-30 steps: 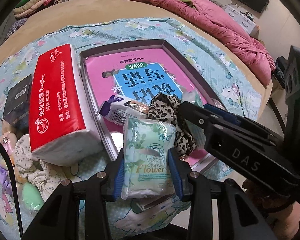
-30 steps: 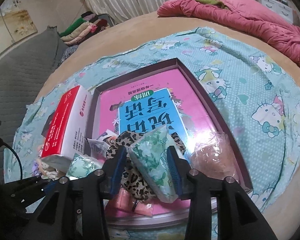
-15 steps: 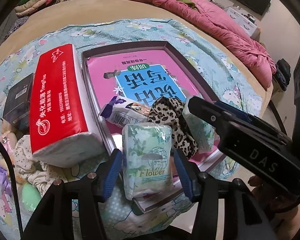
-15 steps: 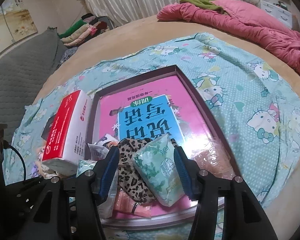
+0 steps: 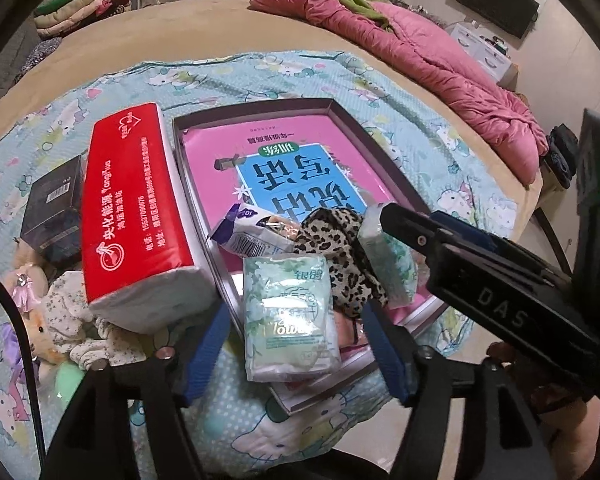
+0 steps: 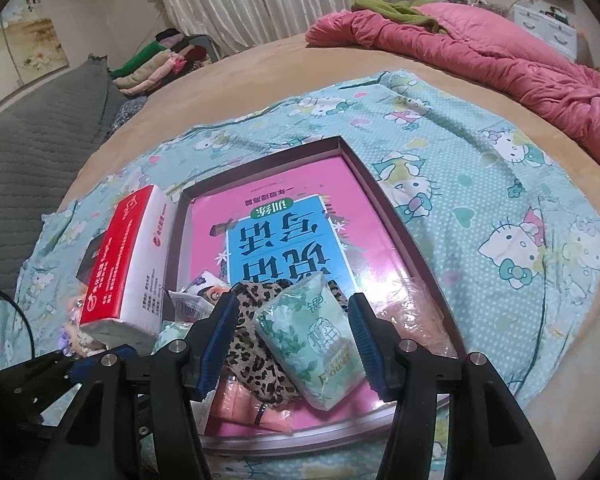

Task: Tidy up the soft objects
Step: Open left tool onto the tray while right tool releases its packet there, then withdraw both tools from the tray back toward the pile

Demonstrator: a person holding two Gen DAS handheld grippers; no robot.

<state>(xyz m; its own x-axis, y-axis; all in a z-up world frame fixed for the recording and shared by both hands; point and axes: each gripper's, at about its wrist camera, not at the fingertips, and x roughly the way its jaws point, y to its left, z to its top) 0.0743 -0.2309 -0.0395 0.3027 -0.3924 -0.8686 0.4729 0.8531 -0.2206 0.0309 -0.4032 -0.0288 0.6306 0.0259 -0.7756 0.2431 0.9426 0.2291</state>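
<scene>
My left gripper [image 5: 300,354] has its fingers [image 5: 206,350] spread wide, clear of the green tissue pack [image 5: 290,312] lying between them on the near rim of the shallow box [image 5: 384,152]. My right gripper [image 6: 294,346] is spread wide too, around a second green pack [image 6: 314,340] that leans inside the box against a leopard-print cloth [image 6: 256,360]. Beyond the cloth lies a small purple-and-white packet [image 5: 252,232], all on the pink book cover [image 5: 300,152] lining the box. Just left of the box stands a red tissue brick [image 5: 134,208], with a dark carton [image 5: 54,208] beyond it, on the cartoon-cat sheet [image 6: 480,208] of the bed.
</scene>
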